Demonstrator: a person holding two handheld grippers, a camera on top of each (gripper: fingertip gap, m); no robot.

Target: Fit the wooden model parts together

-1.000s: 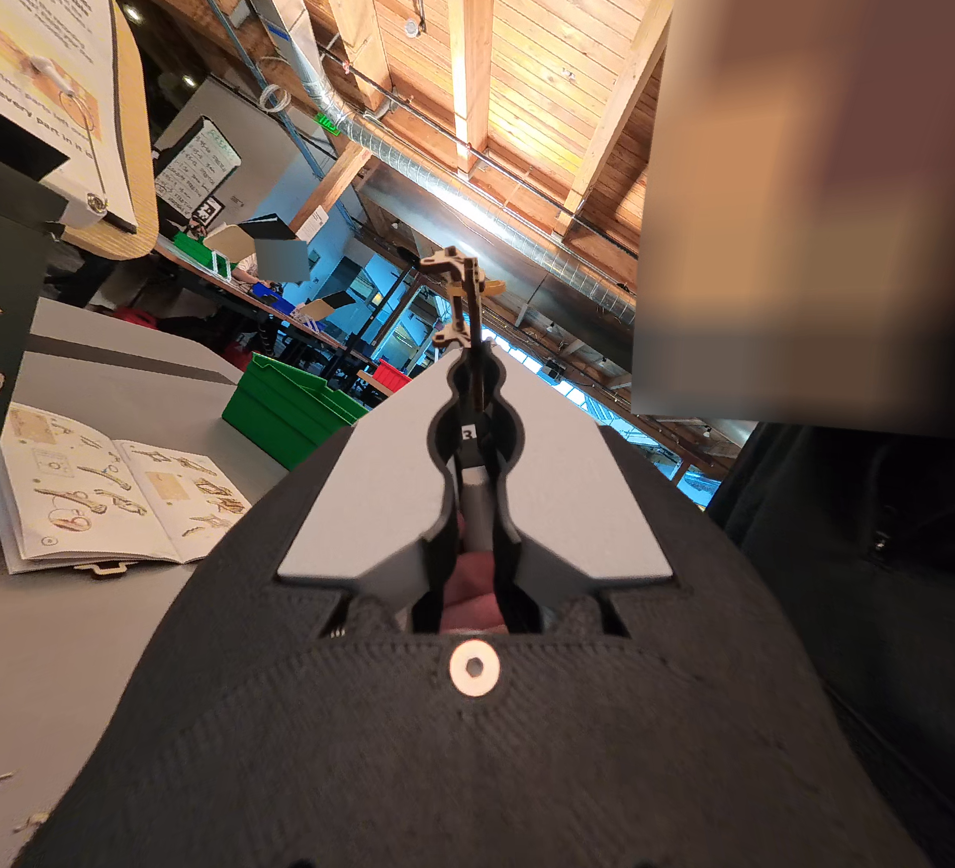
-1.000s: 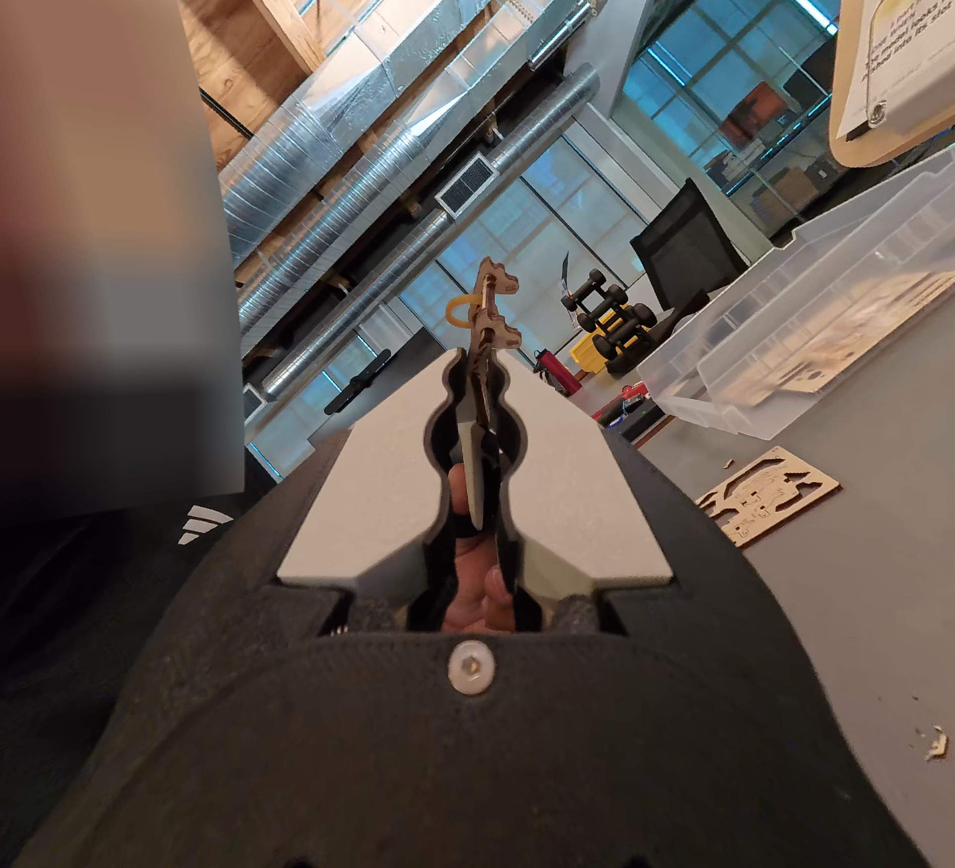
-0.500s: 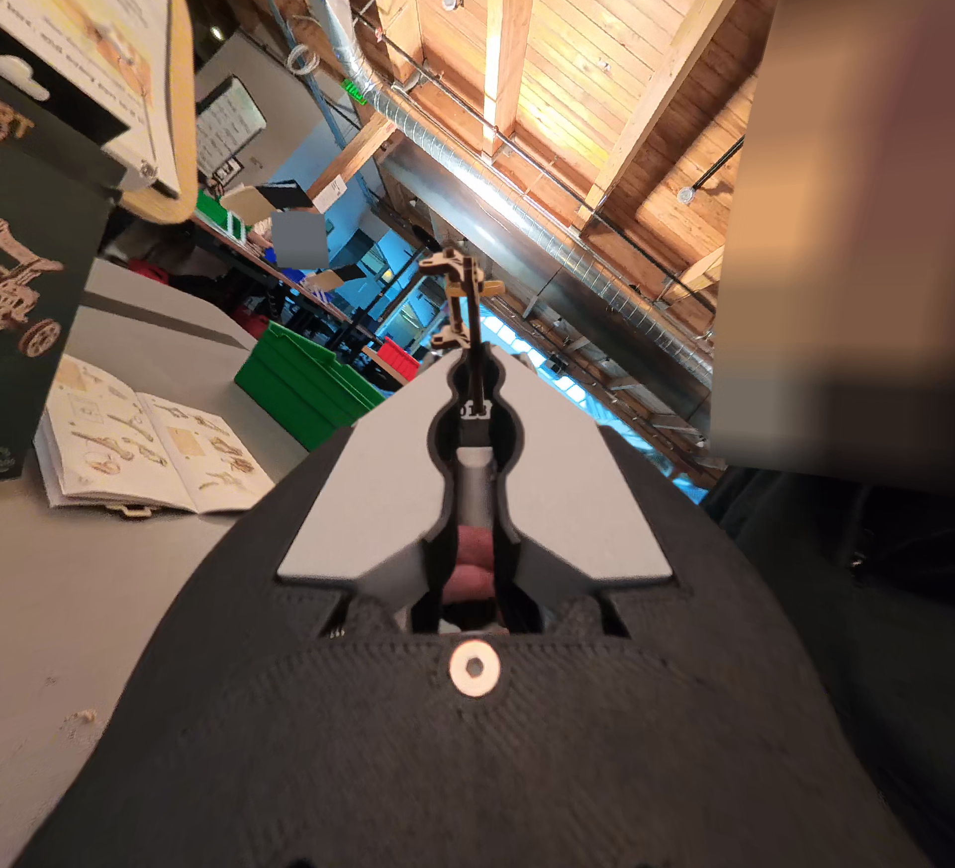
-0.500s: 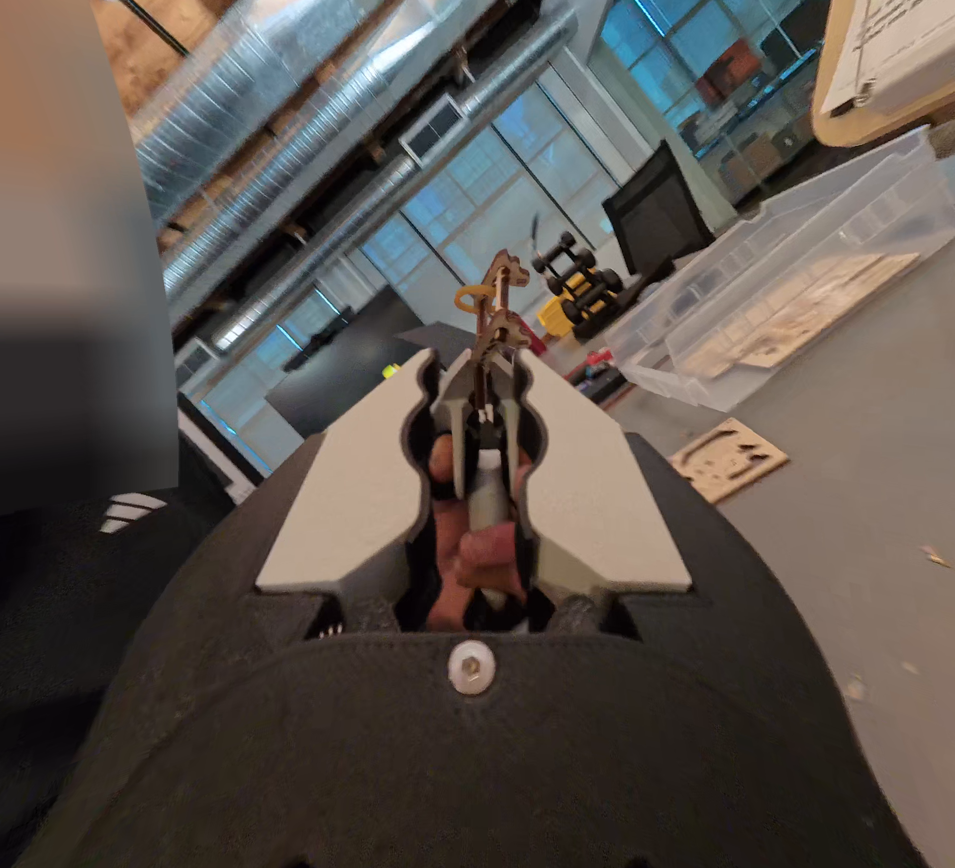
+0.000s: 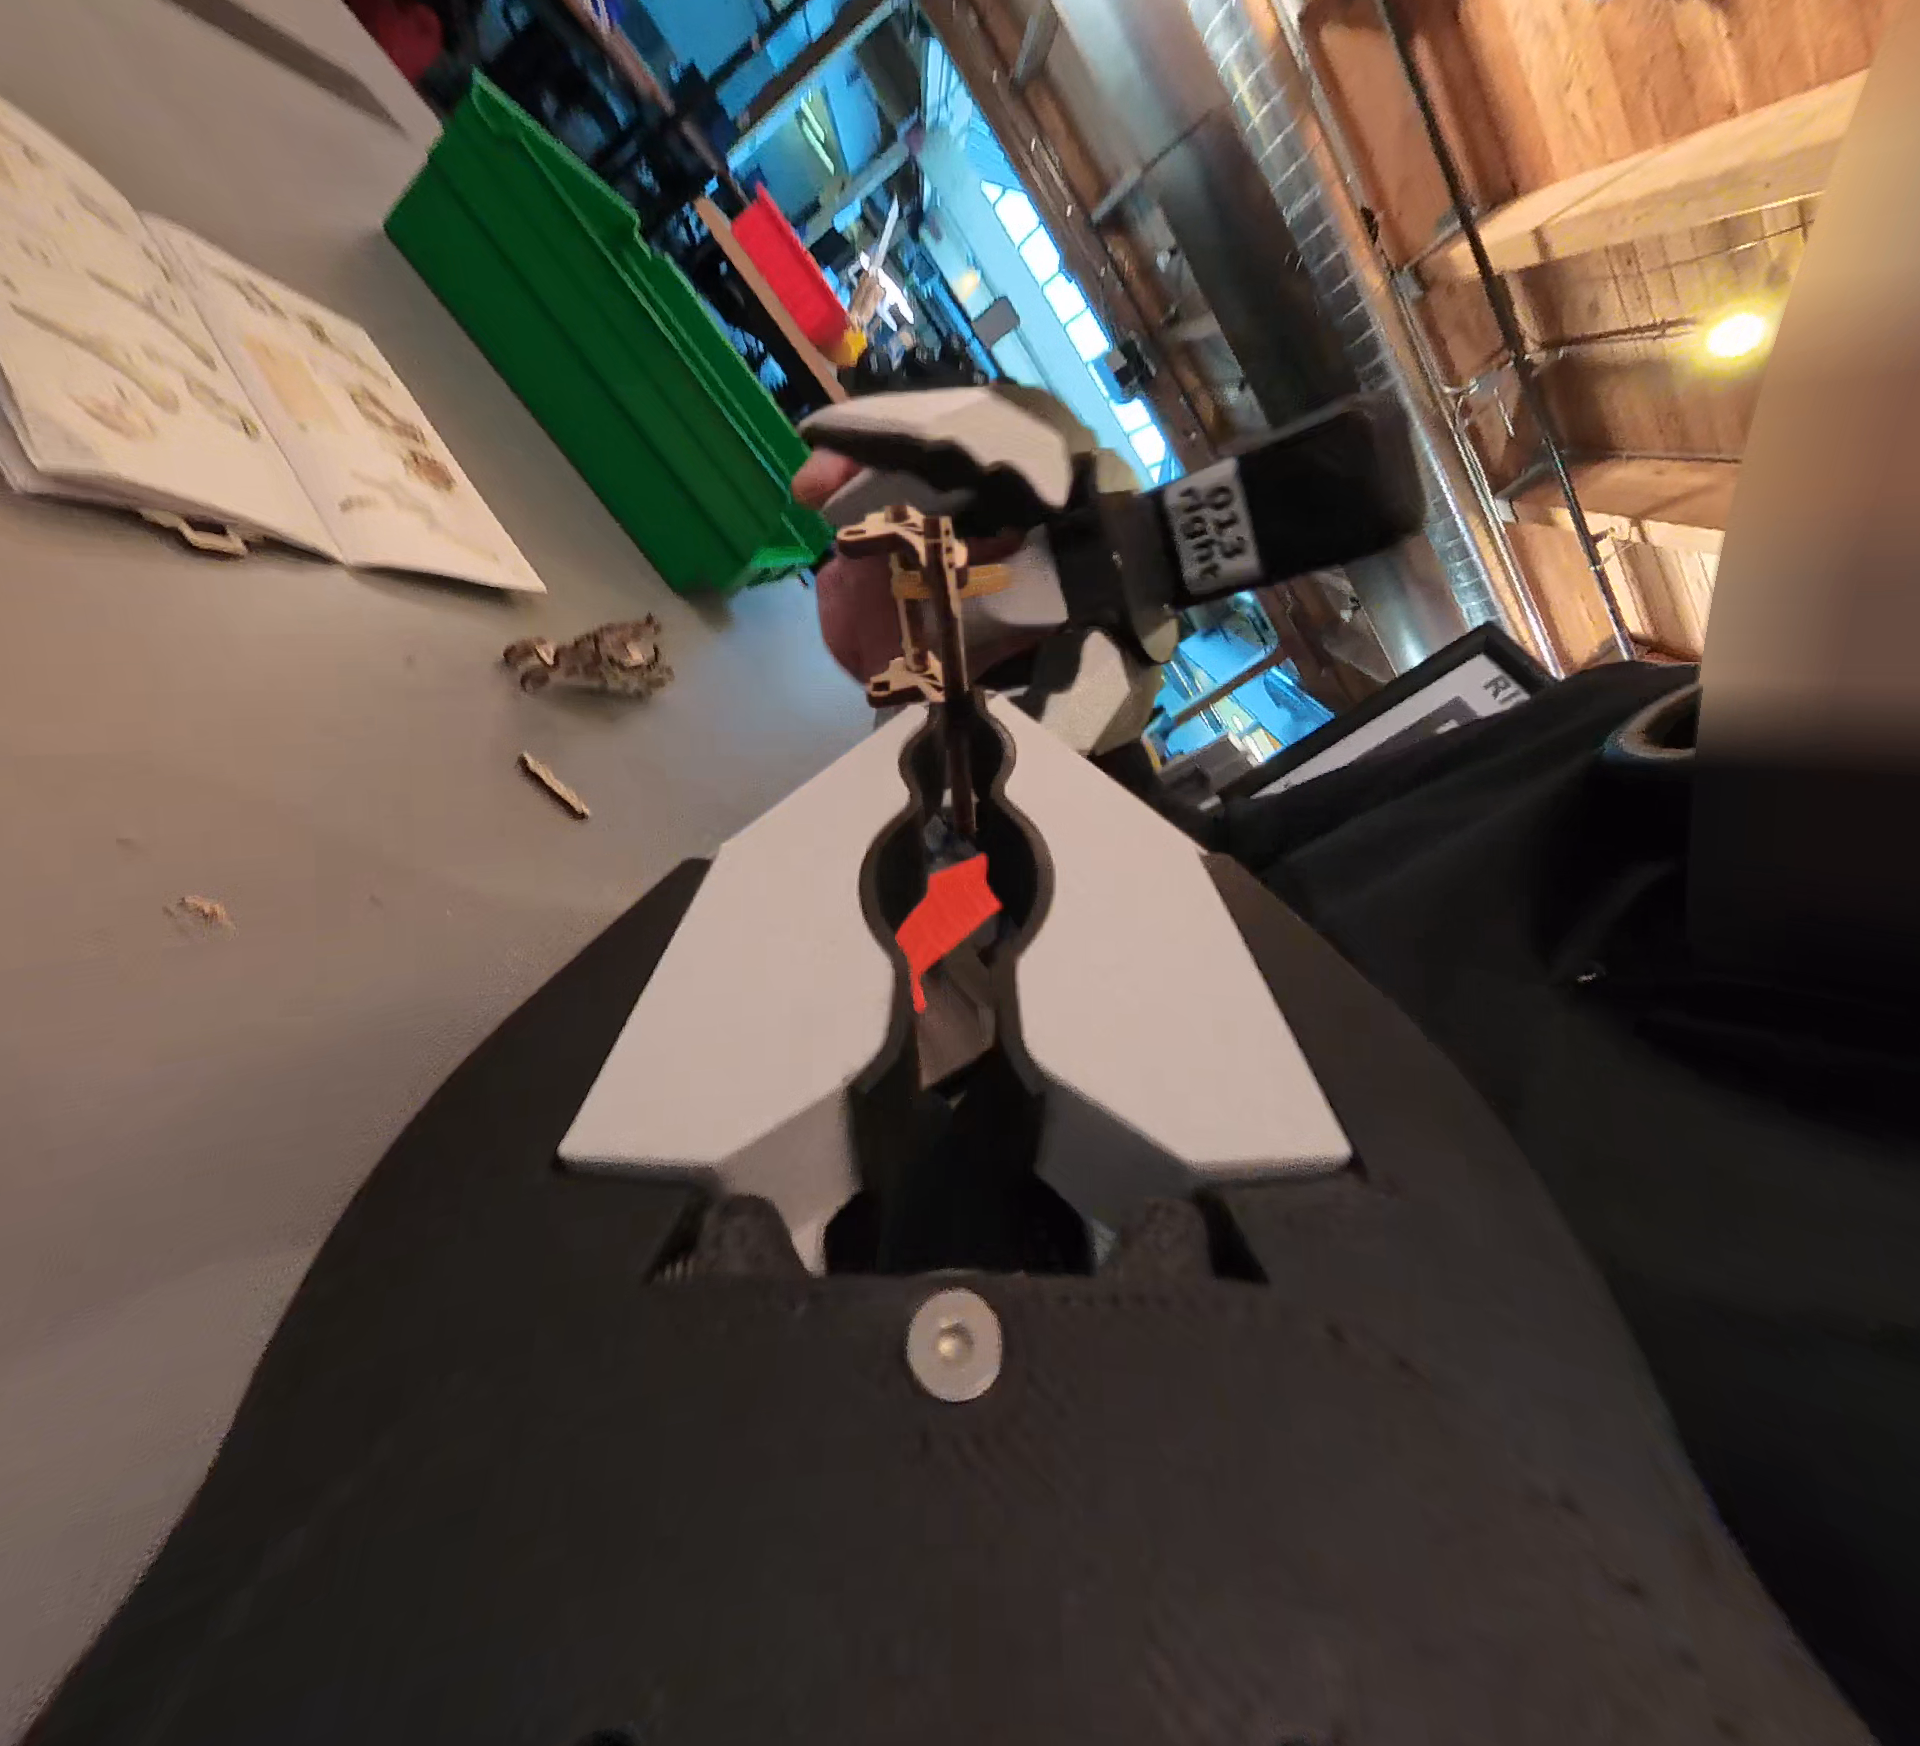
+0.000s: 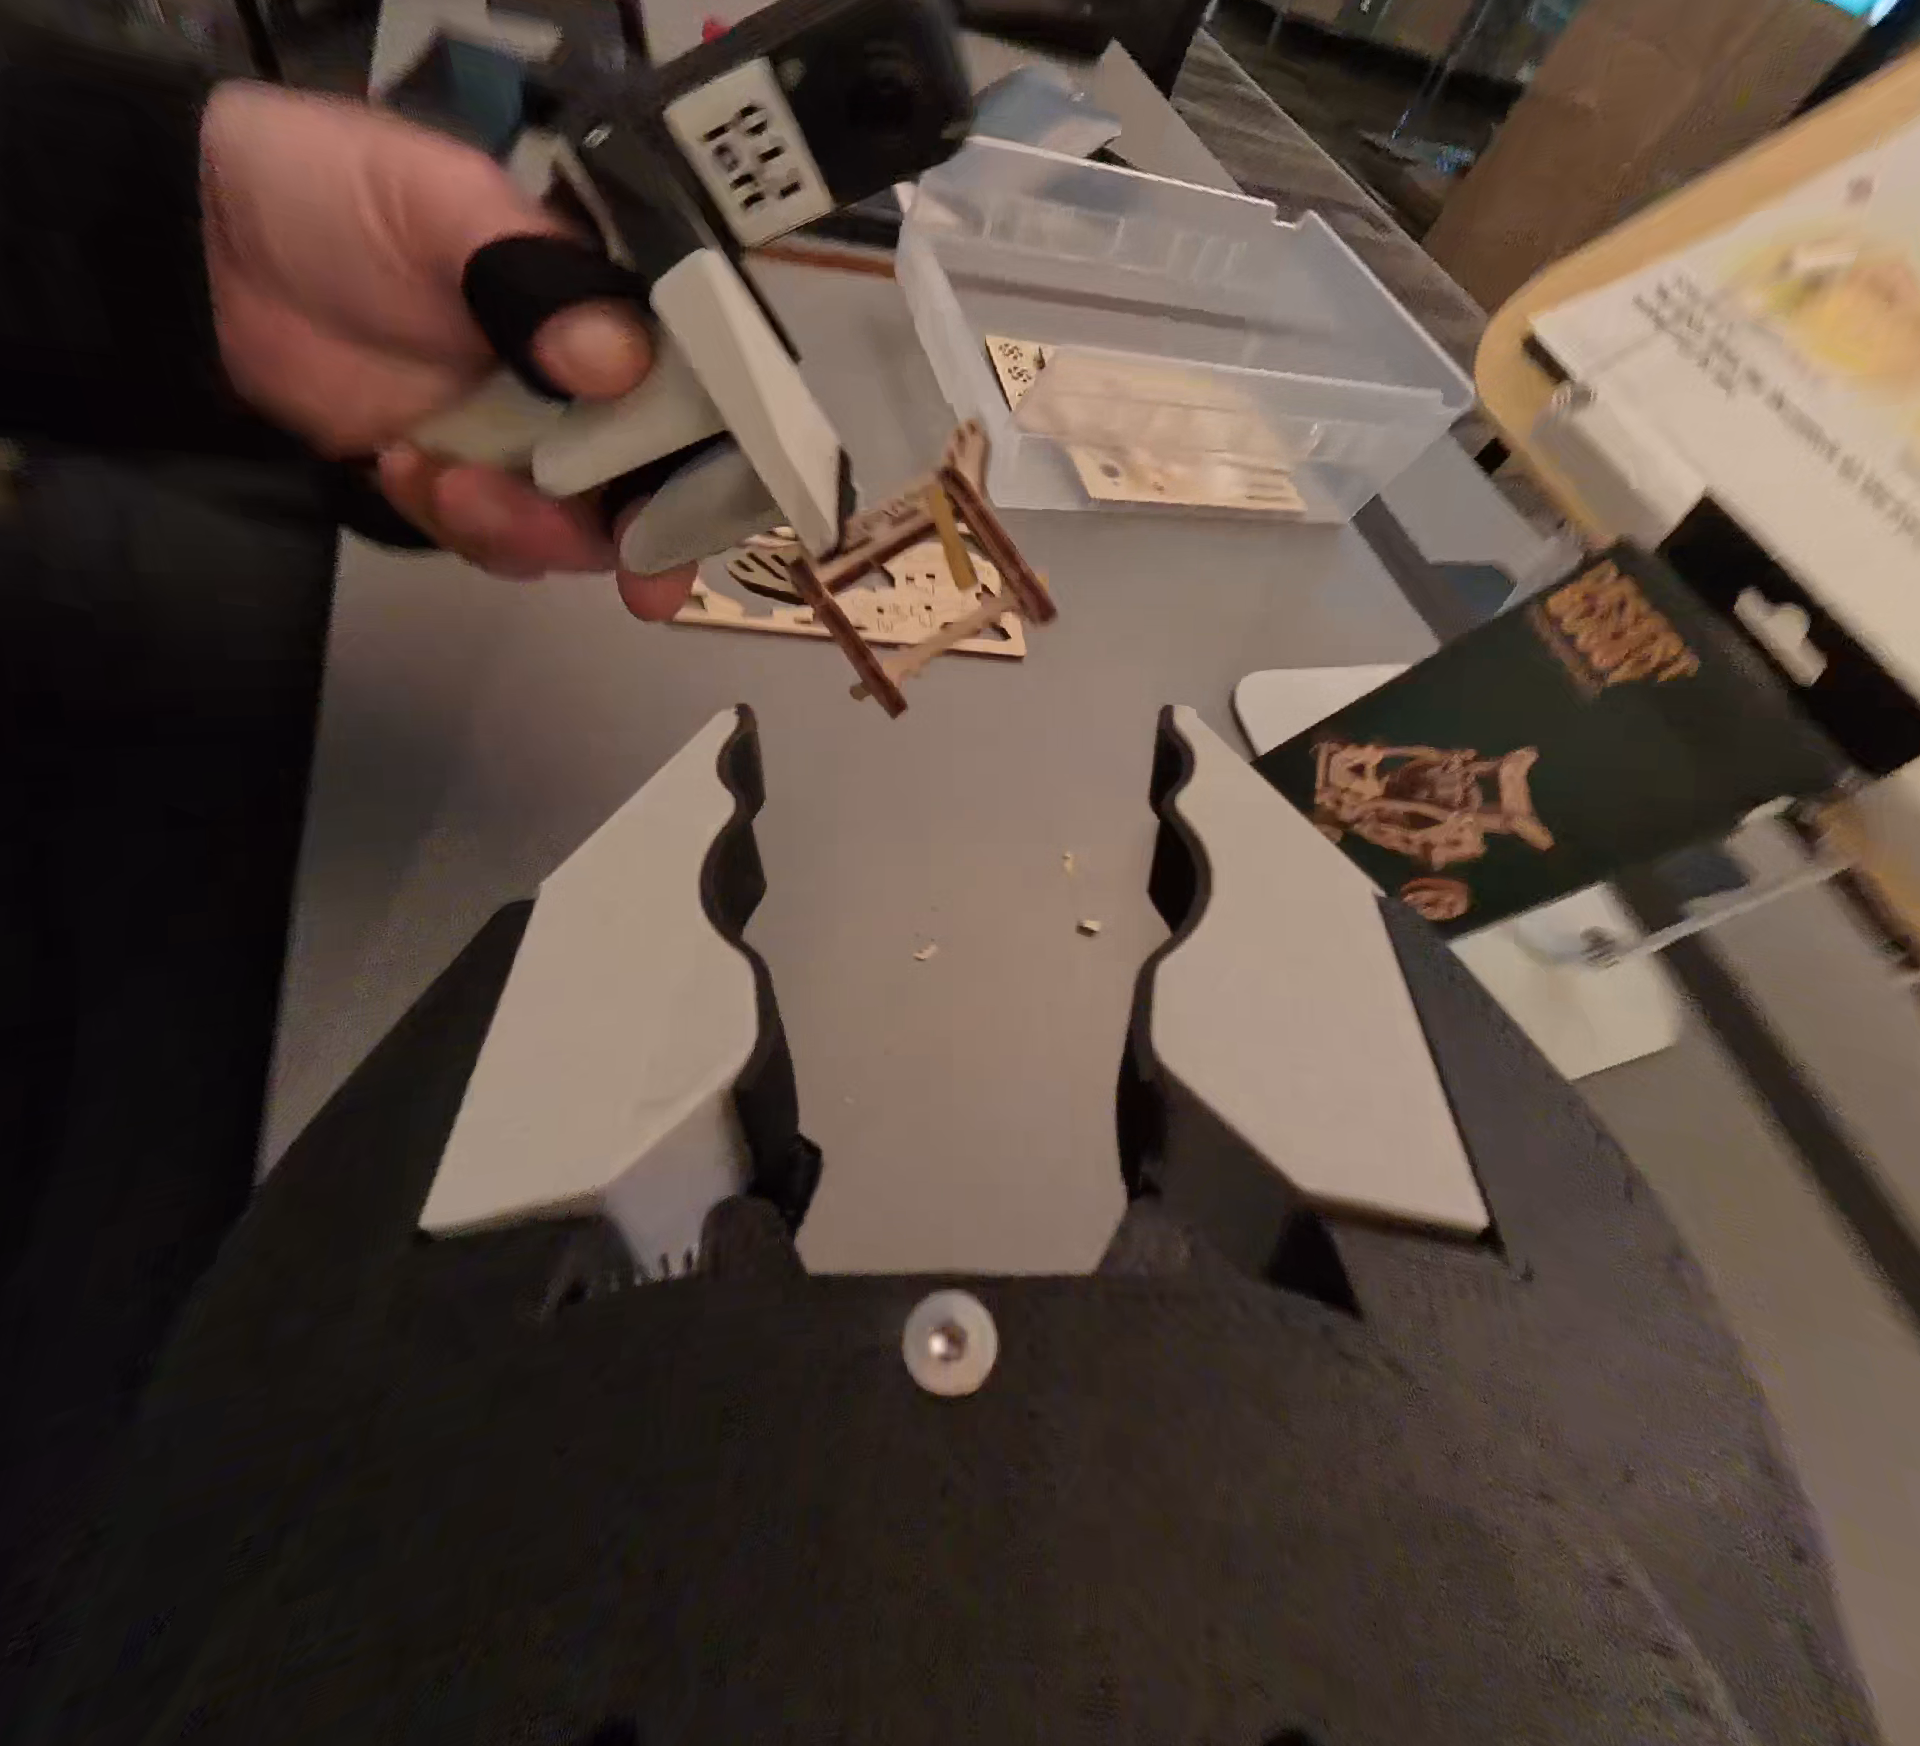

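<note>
Over the grey worktop [image 5: 312, 865], seen from the left wrist camera, the left claw [image 5: 954, 740] is clenched on a small wooden assembly [image 5: 920, 605], a frame of thin laser-cut pieces with a yellowish band across it, held up off the surface at the claw's tip. Just behind it is the right claw [image 5: 966, 491], gripped by a hand. An open instruction booklet [image 5: 229, 408] lies flat to the left, a green bin [image 5: 603, 346] stands beyond it, and a few wood scraps [image 5: 587, 657] sit on the worktop between.

From the right wrist camera, the right claw [image 6: 956, 823] is released, its two grey fingers [image 6: 623, 969] spread wide with nothing between them. Ahead, the left claw [image 6: 821, 533] pinches one rail of the wooden assembly [image 6: 925, 584], which hangs tilted above a flat wooden parts sheet [image 6: 935, 631] lying on the worktop. A clear plastic tray [image 6: 1174, 346] holding more sheets sits behind, and a dark kit box [image 6: 1558, 751] leans at the right.

The step in hand looks like a pause between fittings: one sub-assembly is held ready and the free claw has nothing. The next move likely calls for the right claw to pick a further piece, perhaps from the sheet, and line its tab up squarely with a slot while the left holds steady.
</note>
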